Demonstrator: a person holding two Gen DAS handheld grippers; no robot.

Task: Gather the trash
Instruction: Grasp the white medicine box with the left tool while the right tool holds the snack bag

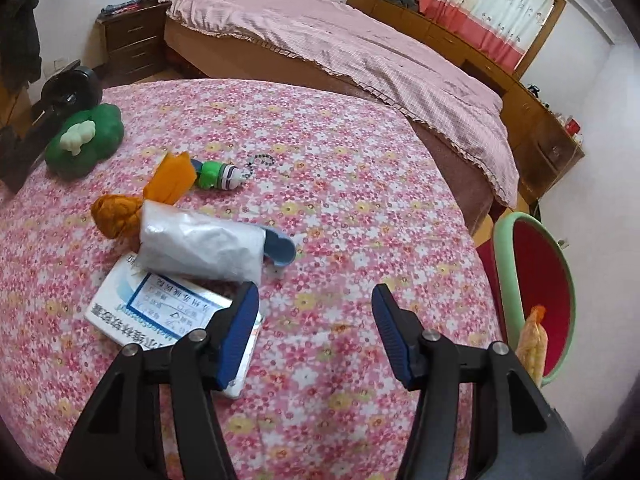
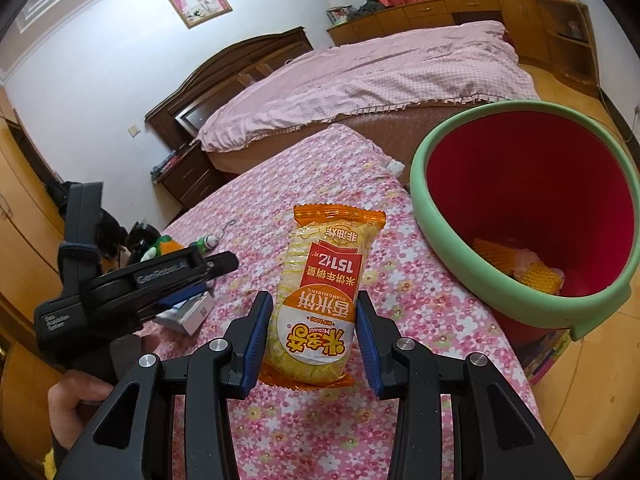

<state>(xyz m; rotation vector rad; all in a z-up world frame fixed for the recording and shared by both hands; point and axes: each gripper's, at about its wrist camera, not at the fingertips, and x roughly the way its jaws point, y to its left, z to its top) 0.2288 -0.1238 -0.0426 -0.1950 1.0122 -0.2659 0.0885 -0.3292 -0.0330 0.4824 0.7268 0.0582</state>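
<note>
The right claw point(image 2: 314, 332) pinches an orange snack packet point(image 2: 320, 292) upright above the flowered table point(image 2: 320, 432); the red bin point(image 2: 532, 200) stands just right. The left claw point(image 1: 316, 312) gapes empty, a white bag point(image 1: 200, 246) ahead-left.

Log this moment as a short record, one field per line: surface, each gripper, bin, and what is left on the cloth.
surface: floral cloth
right gripper: shut on rice cracker packet, held above the cloth, beside the bin
left gripper: open, empty, over the cloth by the white box
bin: red inside, green rim, off the cloth's edge, some yellow trash at the bottom
left on cloth: white plastic bag, orange wrappers, toy keychain, green plush
</note>
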